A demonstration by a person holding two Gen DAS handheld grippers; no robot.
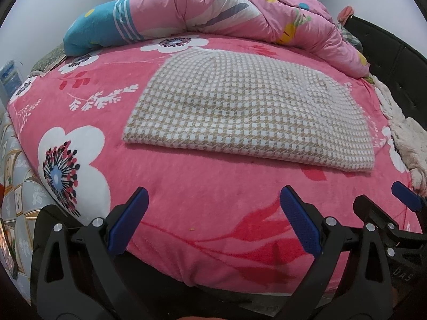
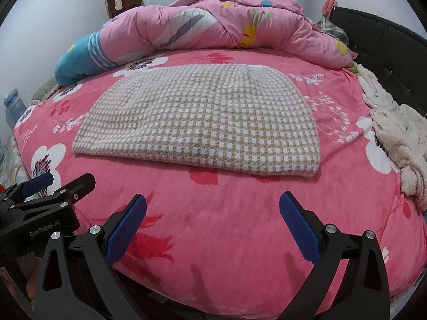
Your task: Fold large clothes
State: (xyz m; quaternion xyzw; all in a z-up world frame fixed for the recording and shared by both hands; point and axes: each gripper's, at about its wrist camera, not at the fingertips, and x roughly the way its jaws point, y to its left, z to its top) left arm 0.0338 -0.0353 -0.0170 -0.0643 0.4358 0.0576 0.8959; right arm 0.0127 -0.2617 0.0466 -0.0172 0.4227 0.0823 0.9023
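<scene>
Houndstooth garment [image 1: 248, 112], woven in tan and white, lies flat on the pink floral bed cover [image 1: 202, 208], already doubled over into a broad slab with a thick rounded fold along its near edge. Its long axis runs left to right across the bed, square to the line both cameras look along, and it sits straight ahead of both tools, past a strip of bare cover.

Left hand-held gripper [image 1: 213, 221] hovers low over the near edge of the bed with its blue pads spread wide apart, holding nothing. Right hand-held gripper [image 2: 213, 224] stands just beside it, likewise spread and empty. Neither touches the cloth. From the left view the garment sits off toward the right, its near left corner closest to that tool; from the right view it sits slightly left of centre, its near right corner the handier one. Neither seems clearly nearer than the other, so a further fold would probably take one near corner each.

Beyond the garment a pink quilt [image 1: 240, 10] is heaped along the far side, with a blue patterned bundle [image 1: 98, 29] at its left end. A cream fleecy cloth [image 2: 400, 144] lies on the right edge of the bed against a dark headboard [image 2: 387, 42].
</scene>
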